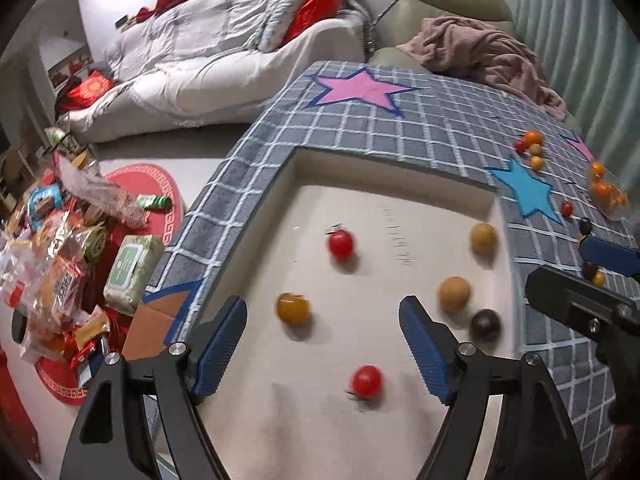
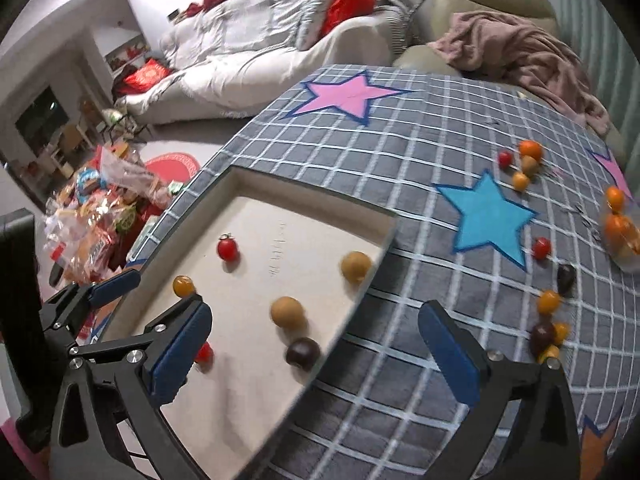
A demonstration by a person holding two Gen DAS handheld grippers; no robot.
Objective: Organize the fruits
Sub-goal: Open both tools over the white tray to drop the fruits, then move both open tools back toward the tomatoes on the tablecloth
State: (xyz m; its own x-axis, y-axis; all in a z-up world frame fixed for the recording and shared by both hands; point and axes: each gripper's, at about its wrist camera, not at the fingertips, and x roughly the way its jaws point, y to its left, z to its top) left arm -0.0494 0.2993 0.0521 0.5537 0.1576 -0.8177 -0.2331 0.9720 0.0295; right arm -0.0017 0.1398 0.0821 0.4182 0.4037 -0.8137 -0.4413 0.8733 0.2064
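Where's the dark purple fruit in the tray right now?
In the left wrist view the dark purple fruit lies in the tray near its right wall, just below the tan fruit and right of the open left tool.

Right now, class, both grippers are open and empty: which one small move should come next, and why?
Probably swing the open right gripper right, toward the loose fruit cluster on the checked cloth. Six fruits already lie in the tray, while that cluster sits just outside its right finger. The left gripper hangs open over the tray.
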